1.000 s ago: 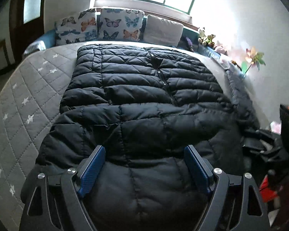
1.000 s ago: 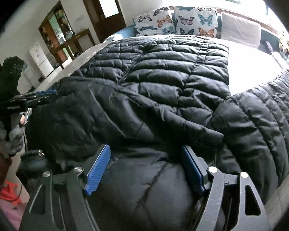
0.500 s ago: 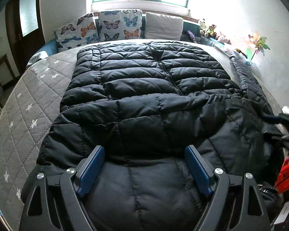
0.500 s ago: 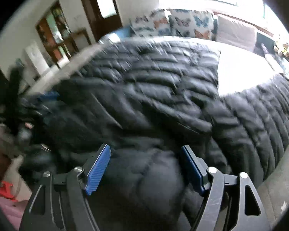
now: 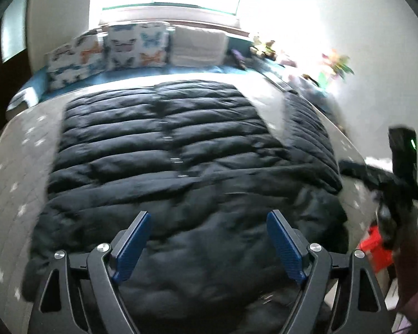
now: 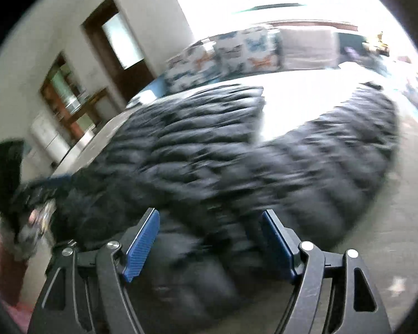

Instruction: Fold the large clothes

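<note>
Lying spread across a grey quilted bed (image 5: 16, 167), a large black puffer jacket (image 5: 164, 150) fills most of both views, its zip running up the middle toward the pillows. Compared with half a second earlier, the left wrist view now sits higher and further back: more of the bed's far end shows, along with the butterfly-print pillows (image 5: 133, 47) and a plain white pillow (image 5: 199, 46) under a glaring window. One sleeve (image 5: 310, 133) stretches along the bed's right side, as before. Both present views are smeared by motion, whereas a moment ago only the right one was.

The left gripper (image 5: 209, 246) hovers over the jacket's near end, its blue-padded fingers (image 5: 131, 247) spread wide with nothing between them, the same spacing as earlier. The right gripper (image 6: 210, 246) is likewise wide apart above the near edge of the jacket (image 6: 197, 150), holding nothing; whether it touches the fabric cannot be told through the blur. In the left view, the right gripper (image 5: 401, 161) now appears raised at the right edge, higher than it was, gripped by a hand in a pink sleeve. A dark wooden door (image 6: 117, 44) stands in the far wall.
</note>
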The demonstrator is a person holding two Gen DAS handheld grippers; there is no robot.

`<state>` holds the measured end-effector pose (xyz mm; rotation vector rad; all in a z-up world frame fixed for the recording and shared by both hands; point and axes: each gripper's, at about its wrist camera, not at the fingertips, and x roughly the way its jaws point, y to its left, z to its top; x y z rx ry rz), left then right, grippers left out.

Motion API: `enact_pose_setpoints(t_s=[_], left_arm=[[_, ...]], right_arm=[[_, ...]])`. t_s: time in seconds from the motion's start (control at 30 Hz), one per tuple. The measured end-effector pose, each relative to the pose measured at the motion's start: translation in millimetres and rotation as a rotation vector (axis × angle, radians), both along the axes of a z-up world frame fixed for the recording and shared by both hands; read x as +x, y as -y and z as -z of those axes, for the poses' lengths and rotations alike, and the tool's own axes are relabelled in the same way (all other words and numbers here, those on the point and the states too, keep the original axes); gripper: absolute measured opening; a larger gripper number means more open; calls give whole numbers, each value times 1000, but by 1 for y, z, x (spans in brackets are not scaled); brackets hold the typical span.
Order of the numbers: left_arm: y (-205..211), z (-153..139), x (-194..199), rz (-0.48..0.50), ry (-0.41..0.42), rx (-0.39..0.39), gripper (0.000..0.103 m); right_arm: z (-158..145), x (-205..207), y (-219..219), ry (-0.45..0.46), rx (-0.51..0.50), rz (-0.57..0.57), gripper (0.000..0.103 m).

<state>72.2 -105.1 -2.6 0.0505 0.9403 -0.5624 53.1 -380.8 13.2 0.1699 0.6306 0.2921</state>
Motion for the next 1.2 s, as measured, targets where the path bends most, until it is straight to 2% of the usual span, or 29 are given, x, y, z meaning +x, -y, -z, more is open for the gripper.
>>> enact_pose_setpoints(t_s=[0.13, 0.23, 0.4, 0.57, 0.77, 0.8, 0.9, 0.97, 1.07, 1.13, 1.2], left_arm=[[46, 18, 4, 87, -75, 1, 79], [69, 30, 0, 130, -102, 14, 77], [97, 38, -7, 198, -120, 30, 76], [113, 35, -7, 246, -130, 33, 75], [119, 36, 3, 262, -192, -2, 75], [119, 35, 4, 262, -200, -5, 75], [122, 33, 9, 261, -222, -17, 75], [124, 30, 12, 260, -227, -22, 75], [129, 25, 13, 264, -217, -25, 75], [134, 21, 14, 261, -202, -25, 75], [140, 21, 18, 266, -199, -34, 66]], right_arm=[[4, 16, 52, -23, 21, 146, 82], [13, 35, 91, -61, 60, 248, 82], [24, 64, 134, -110, 130, 335, 82], [33, 88, 166, -128, 267, 367, 79], [35, 109, 190, -86, 420, 342, 76], [35, 112, 193, -81, 443, 341, 74], [42, 122, 204, -82, 549, 338, 51], [48, 128, 209, -88, 601, 342, 27], [55, 130, 214, -88, 681, 327, 14], [51, 123, 215, -48, 729, 300, 12], [41, 116, 213, -20, 729, 288, 11]])
